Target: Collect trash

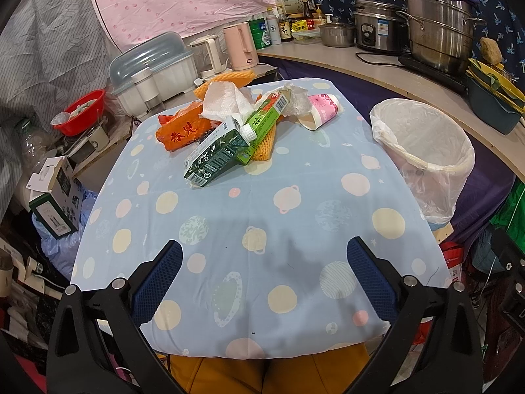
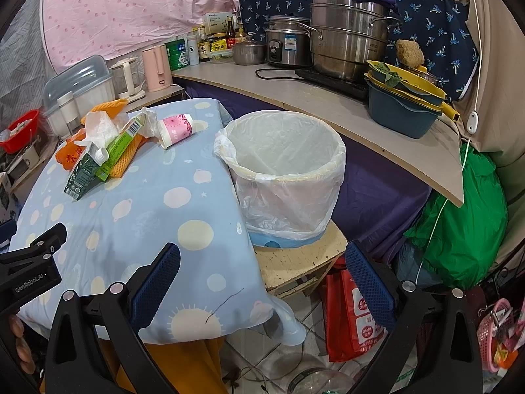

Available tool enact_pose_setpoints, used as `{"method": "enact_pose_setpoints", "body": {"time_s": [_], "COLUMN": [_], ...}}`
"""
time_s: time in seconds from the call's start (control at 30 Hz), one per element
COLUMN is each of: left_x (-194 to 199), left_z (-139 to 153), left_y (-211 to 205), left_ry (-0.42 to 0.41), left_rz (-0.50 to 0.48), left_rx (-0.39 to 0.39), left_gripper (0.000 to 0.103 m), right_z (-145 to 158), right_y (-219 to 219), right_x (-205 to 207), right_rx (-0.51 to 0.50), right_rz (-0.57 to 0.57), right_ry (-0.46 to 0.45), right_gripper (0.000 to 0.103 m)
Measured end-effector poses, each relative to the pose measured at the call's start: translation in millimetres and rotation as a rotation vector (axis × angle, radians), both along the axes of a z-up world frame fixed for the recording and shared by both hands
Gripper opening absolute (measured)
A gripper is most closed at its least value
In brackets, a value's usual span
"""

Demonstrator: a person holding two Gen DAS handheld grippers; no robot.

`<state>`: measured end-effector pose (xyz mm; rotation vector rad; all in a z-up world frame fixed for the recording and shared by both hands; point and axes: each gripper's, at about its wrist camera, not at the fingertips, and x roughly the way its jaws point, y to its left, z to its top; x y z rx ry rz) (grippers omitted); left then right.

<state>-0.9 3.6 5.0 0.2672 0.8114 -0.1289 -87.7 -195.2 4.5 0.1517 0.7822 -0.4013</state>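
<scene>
A pile of trash lies at the far end of the blue dotted tablecloth: a dark green carton, a light green box, an orange packet, orange foam netting, crumpled paper towel and a tipped pink paper cup. A bin lined with a white bag stands at the table's right edge on a stool; in the right wrist view the bin is near and centred. My left gripper is open and empty above the near table. My right gripper is open and empty near the table's right corner.
A counter behind the bin holds steel pots, a rice cooker and stacked basins. Kettles and a dish rack stand beyond the table. Boxes and a red bowl crowd the left; red and green bags the right floor.
</scene>
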Motion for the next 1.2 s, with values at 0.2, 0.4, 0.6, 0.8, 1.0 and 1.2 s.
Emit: {"method": "enact_pose_setpoints", "body": {"time_s": [0.2, 0.4, 0.6, 0.8, 1.0, 1.2], "left_x": [0.0, 0.1, 1.7, 4.9, 14.4, 32.3], "left_z": [-0.1, 5.8, 9.2, 3.7, -4.5, -13.7], "left_y": [-0.1, 2.5, 1.6, 0.6, 3.0, 15.7], "left_ry": [-0.001, 0.003, 0.007, 0.016, 0.033, 0.052], "left_rz": [-0.001, 0.002, 0.002, 0.003, 0.015, 0.046], "left_rx": [0.000, -0.002, -0.007, -0.015, -0.044, -0.068], "left_gripper": [0.096, 0.096, 0.096, 0.096, 0.096, 0.096], "right_z": [-0.1, 0.0, -3.1, -7.4, -10.6, -17.2], "right_y": [0.5, 0.2, 1.7, 1.5, 1.9, 8.2], "right_x": [0.5, 0.4, 2.7, 7.5, 16.2, 36.2], "right_rx": [0.000, 0.000, 0.001, 0.003, 0.012, 0.012], "right_rz": [0.000, -0.001, -0.002, -0.003, 0.003, 0.016], "right_ry": [0.000, 0.002, 0.007, 0.014, 0.011, 0.021], "right_gripper": [0.096, 0.096, 0.096, 0.096, 0.096, 0.096]}}
